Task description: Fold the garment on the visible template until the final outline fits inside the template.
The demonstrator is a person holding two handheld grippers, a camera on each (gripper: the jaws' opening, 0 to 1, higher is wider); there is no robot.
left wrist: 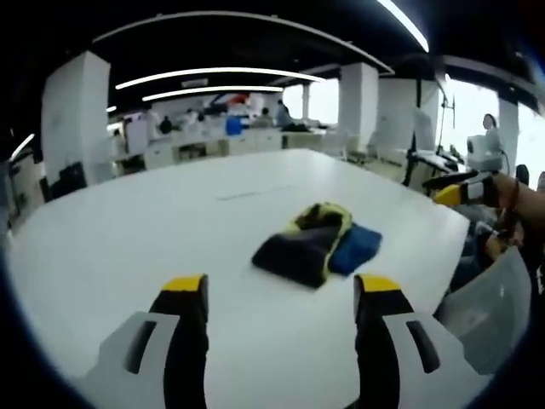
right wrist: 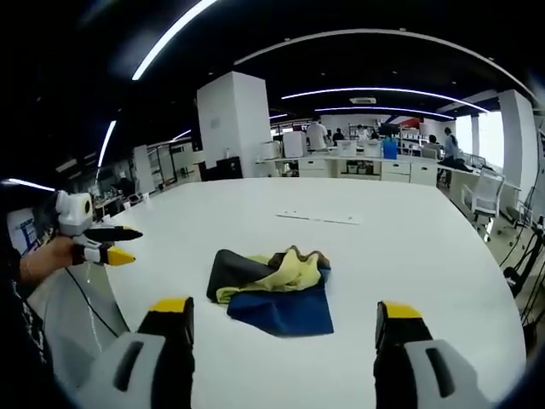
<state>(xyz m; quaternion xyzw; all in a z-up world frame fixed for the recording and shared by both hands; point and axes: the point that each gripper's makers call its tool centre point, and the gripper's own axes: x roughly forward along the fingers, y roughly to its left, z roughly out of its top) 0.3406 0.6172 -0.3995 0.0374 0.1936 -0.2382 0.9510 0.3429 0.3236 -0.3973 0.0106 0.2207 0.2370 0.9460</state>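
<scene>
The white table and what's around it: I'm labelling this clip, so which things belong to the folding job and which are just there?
Job:
garment, bunched dark, yellow and blue
left gripper, open
right gripper, open
white table
faint line marks, possibly the template

Just there:
white pillar
office desks
chair

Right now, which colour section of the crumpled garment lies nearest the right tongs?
The blue section of the garment, spread flat at the near edge. The yellow part is bunched on top behind it, and the dark part lies off to the side.

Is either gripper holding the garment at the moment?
No, the garment lies on the white table, apart from the open right gripper.
</scene>
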